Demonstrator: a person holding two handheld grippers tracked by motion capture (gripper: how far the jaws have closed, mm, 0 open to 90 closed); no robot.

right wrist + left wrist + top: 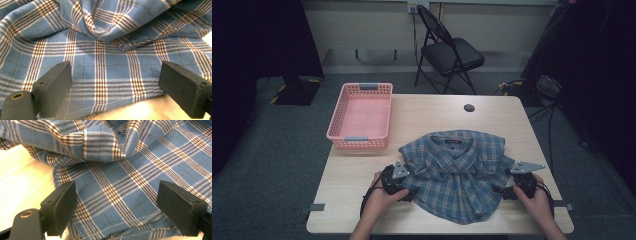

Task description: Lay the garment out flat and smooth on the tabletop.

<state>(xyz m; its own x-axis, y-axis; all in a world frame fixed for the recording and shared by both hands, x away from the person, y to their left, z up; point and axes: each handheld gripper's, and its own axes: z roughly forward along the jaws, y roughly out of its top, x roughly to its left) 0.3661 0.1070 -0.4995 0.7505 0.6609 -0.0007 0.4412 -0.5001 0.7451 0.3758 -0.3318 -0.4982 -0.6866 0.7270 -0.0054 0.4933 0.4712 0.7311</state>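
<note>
A blue plaid shirt [457,170] lies rumpled on the wooden table [432,112], collar toward the far side. My left gripper [411,194] sits at the shirt's lower left edge, held by a hand. In the left gripper view its jaws stand wide apart over the shirt [120,192], with flat cloth between them and no pad pressing. My right gripper [501,191] rests at the shirt's lower right edge. Its jaws are also wide apart, with the shirt hem [107,75] lying loose between them.
A pink plastic basket [360,117] stands on the table's far left. A small black disc [469,107] lies near the far edge. A black folding chair [447,50] stands behind the table. Bare tabletop runs between the basket and the shirt.
</note>
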